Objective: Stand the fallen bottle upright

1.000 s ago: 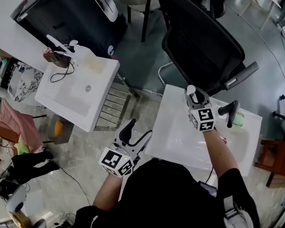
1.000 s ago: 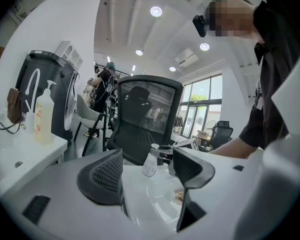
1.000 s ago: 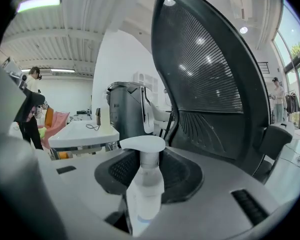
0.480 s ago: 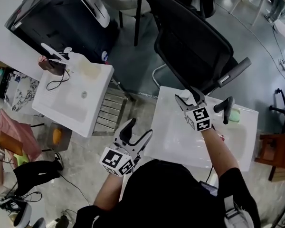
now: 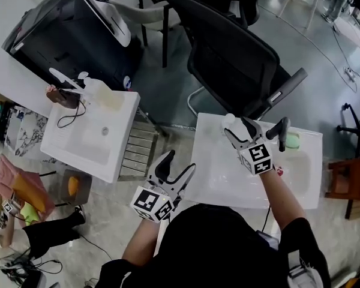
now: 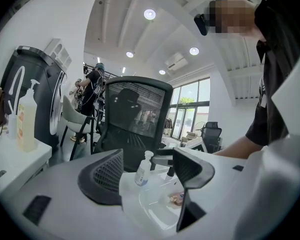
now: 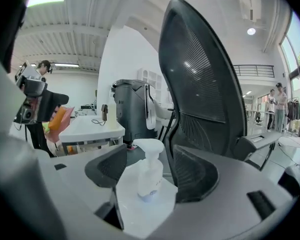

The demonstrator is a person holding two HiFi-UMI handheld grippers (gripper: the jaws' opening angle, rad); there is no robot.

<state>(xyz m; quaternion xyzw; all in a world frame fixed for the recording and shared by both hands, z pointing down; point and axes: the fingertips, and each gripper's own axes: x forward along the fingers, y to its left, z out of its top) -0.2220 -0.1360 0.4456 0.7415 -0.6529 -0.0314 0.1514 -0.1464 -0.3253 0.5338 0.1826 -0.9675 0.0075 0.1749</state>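
Glossy grey floor (image 5: pixel 165 92), black mesh office chair (image 5: pixel 234 65) behind a white table (image 5: pixel 300 185), round ceiling lights (image 6: pixel 149 14), tall bright windows (image 6: pixel 189 104) far off.

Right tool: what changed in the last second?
The right tool spread its jaws and let go of the pump bottle, which now stands upright on the sink corner, clear of both jaws. The left tool stayed open and empty beside the sink.
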